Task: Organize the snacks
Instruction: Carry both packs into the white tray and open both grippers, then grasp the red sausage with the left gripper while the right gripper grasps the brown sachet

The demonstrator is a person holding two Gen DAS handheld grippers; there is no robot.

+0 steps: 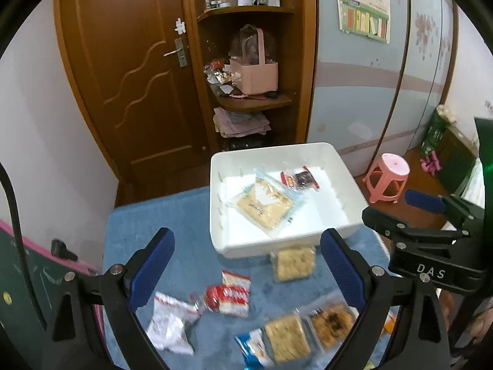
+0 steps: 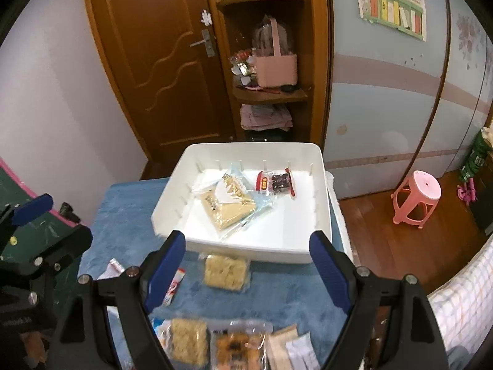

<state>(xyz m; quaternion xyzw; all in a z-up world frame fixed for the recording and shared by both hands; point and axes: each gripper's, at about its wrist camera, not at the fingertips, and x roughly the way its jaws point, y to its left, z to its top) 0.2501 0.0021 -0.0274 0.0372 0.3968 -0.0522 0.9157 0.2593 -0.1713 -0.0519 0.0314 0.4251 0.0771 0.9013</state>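
Both sets of jaws are standing apart, gripping nothing. Noodle pack (image 2: pixel 226 272) is lying flat on the blue surface (image 2: pixel 129 215), just short of the bin (image 2: pixel 246 248), dead ahead of the right gripper (image 2: pixel 248 274); left gripper (image 1: pixel 246 273) is sitting further left.

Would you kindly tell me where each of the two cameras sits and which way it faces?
Left wrist view: on the left tongs, facing forward and down at the white plastic bin; its blue pads are open, the right tongs at right.
Right wrist view: on the right tongs, same aim, pads open; the left tongs at left.
Shared: the bin, the blue plush cloth, the clear noodle-block packet, the brown wooden door.
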